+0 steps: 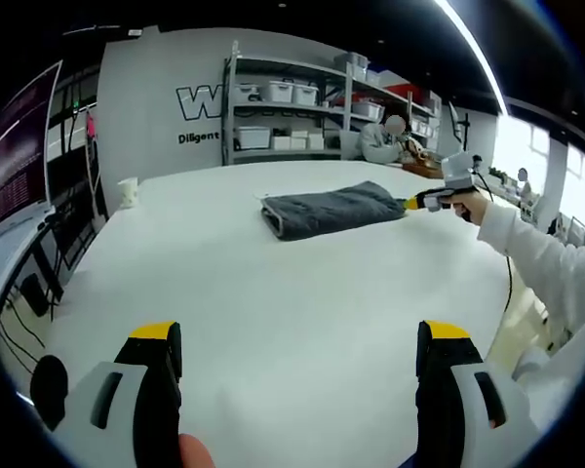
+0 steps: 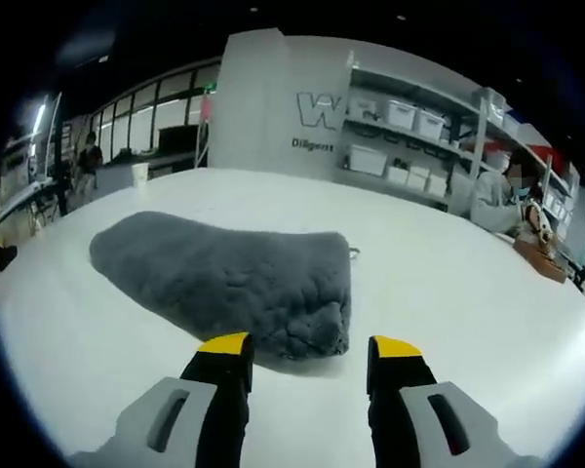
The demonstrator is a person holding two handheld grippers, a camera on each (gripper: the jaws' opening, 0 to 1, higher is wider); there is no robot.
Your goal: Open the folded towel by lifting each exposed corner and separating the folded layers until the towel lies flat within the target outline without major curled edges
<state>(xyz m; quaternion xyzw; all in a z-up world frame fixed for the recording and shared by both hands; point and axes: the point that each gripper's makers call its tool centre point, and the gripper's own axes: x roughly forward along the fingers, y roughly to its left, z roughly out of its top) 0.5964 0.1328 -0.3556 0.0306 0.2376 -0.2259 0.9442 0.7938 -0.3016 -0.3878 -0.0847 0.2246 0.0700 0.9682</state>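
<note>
A folded grey towel (image 1: pixel 331 209) lies on the white table (image 1: pixel 273 302), far from my left gripper (image 1: pixel 299 343), which stands open over bare tabletop with nothing between its fingers. In the left gripper view my right gripper (image 1: pixel 411 202) comes in from the right, held in a white-sleeved hand, its yellow tips at the towel's right end. In the right gripper view the towel (image 2: pixel 229 273) lies just ahead, fluffy and bunched. My right gripper (image 2: pixel 309 347) is open, its tips just short of the towel's near corner (image 2: pixel 322 331).
A white cup (image 1: pixel 128 191) stands at the table's far left edge. Shelves with white bins (image 1: pixel 292 117) line the back wall. A seated person (image 1: pixel 382 141) works beyond the table. Cables and dark equipment (image 1: pixel 39 283) sit left of the table.
</note>
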